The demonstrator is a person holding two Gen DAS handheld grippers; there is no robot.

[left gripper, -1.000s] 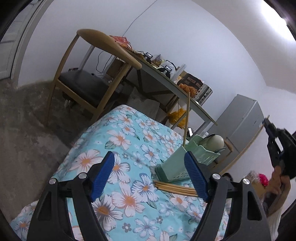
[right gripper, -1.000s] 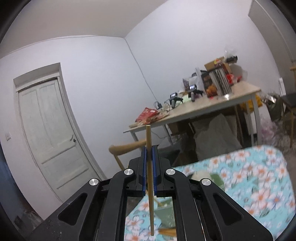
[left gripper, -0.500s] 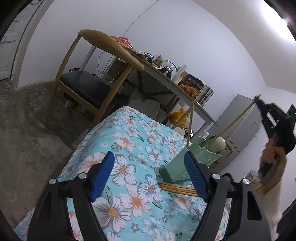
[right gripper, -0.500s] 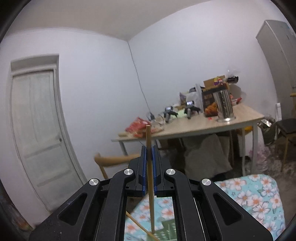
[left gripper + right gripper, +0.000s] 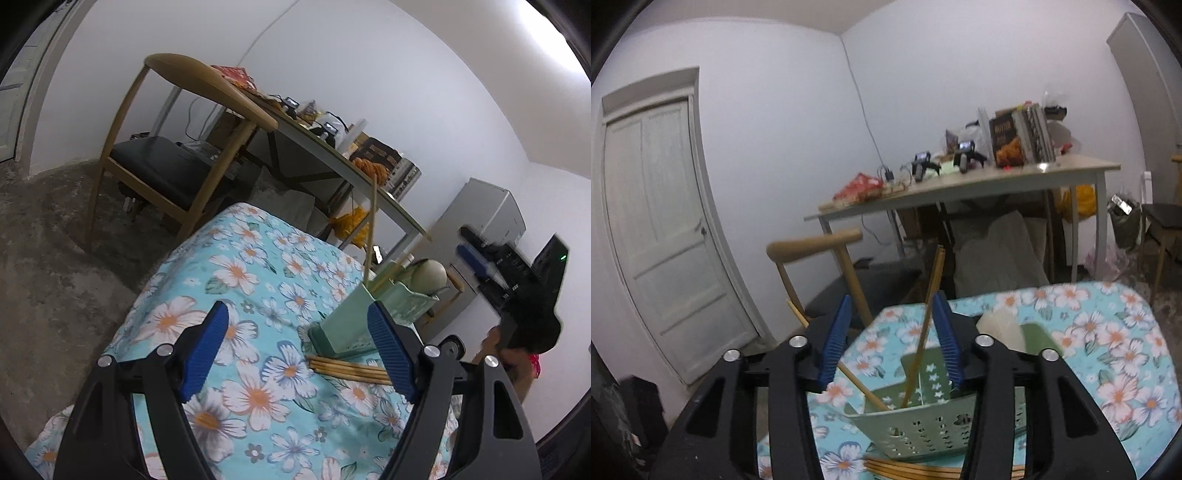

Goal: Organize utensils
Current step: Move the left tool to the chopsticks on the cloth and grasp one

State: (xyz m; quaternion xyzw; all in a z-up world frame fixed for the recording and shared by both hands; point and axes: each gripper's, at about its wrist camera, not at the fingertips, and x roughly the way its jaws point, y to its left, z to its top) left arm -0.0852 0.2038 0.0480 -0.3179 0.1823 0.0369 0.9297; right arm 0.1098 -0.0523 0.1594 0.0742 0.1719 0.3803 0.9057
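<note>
A green perforated utensil holder (image 5: 923, 424) (image 5: 343, 325) stands on the floral tablecloth (image 5: 240, 280). Two wooden chopsticks rest in it: one steep (image 5: 923, 332) (image 5: 371, 229), one leaning (image 5: 857, 380) (image 5: 402, 262). My right gripper (image 5: 890, 343) hovers just above the holder with its jaws opening. The steep chopstick rises free between them, close to the right pad (image 5: 945, 343). A bundle of several chopsticks (image 5: 347, 367) (image 5: 916, 470) lies on the cloth in front of the holder. My left gripper (image 5: 297, 347) stands open before that bundle, holding nothing. A pale round utensil (image 5: 428, 273) sits in the holder's far section.
A wooden chair (image 5: 177, 162) stands beyond the table's far edge. Behind it is a cluttered long table (image 5: 960, 184) with books and bags. A white door (image 5: 657, 229) is at the left and a grey cabinet (image 5: 491, 214) at the right. A hand (image 5: 495, 343) holds the right gripper.
The right gripper came down over the holder and its jaws parted, letting go of the chopstick, which now stands in the holder. The left gripper stayed put.
</note>
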